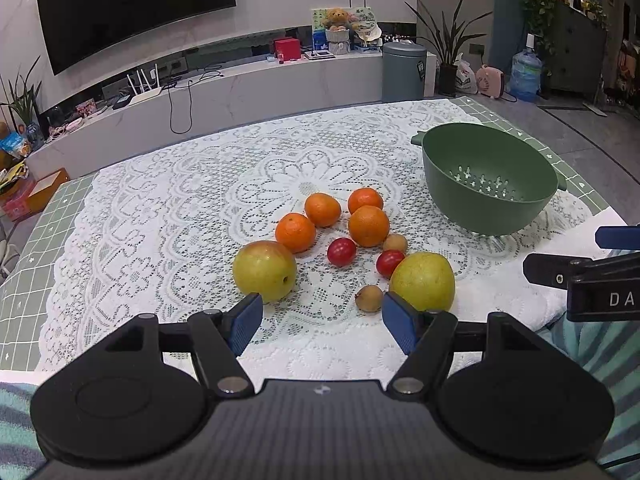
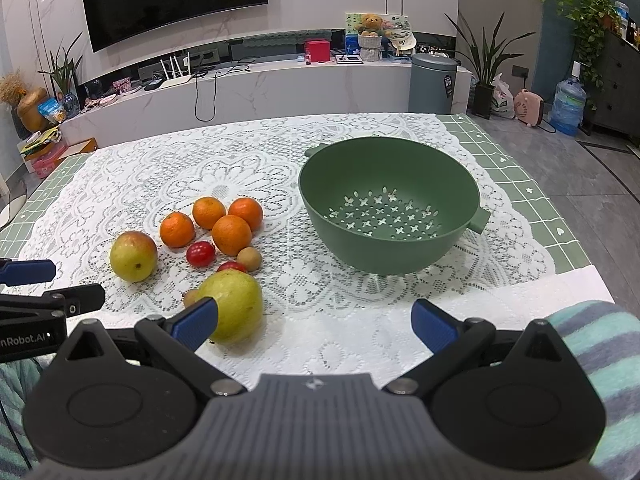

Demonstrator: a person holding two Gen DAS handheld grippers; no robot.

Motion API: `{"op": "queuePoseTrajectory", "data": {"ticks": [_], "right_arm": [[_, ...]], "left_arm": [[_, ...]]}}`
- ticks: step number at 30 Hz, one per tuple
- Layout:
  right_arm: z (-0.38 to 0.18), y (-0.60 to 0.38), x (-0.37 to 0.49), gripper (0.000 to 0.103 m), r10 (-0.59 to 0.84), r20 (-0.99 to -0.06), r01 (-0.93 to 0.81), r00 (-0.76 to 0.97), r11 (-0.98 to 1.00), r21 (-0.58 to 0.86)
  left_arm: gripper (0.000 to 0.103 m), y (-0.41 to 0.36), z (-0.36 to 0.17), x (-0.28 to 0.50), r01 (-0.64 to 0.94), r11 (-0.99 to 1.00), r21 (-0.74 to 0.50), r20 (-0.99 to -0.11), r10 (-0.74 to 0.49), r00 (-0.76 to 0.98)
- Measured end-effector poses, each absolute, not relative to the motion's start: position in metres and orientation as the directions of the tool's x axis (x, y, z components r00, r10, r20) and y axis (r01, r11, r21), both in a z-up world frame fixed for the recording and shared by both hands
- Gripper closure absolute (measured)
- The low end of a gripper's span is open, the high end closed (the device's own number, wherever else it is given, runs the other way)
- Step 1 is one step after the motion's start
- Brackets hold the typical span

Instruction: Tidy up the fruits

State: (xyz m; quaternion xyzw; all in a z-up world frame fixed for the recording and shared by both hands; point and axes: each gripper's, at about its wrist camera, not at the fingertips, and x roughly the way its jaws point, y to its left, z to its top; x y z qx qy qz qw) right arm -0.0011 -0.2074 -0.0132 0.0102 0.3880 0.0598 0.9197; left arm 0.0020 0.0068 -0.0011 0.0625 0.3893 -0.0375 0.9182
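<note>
left of the colander: all fruit lies loose on the lace cloth (image 1: 168, 216).
colander (image 2: 388, 248): holds nothing; sorting judged not yet begun.
fruit: four oranges (image 1: 368, 226), two apples (image 1: 264, 271), two red tomatoes (image 1: 341, 251), two small brown fruits (image 1: 369, 298).
left gripper (image 1: 322, 322): fingers spread, holding nothing, near side of the fruit.
right gripper (image 2: 314, 324): fingers spread, holding nothing, near side of the colander.
right view only: whole perforated colander floor.
left view only: both brown fruits unobstructed.
</note>
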Motion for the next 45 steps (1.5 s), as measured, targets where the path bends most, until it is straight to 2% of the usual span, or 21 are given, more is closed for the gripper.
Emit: {"op": "queuePoseTrajectory", "data": {"ticks": [45], "right_arm": [[-0.0156, -0.2075, -0.0023, 0.004, 0.13, -0.718, -0.108, 0.684, 0.991, 0.076]], "left_arm": [[0.022, 0.0059, 0.0032, -0.0019, 0.115, 0.991, 0.068, -0.717, -0.031, 0.697]]}}
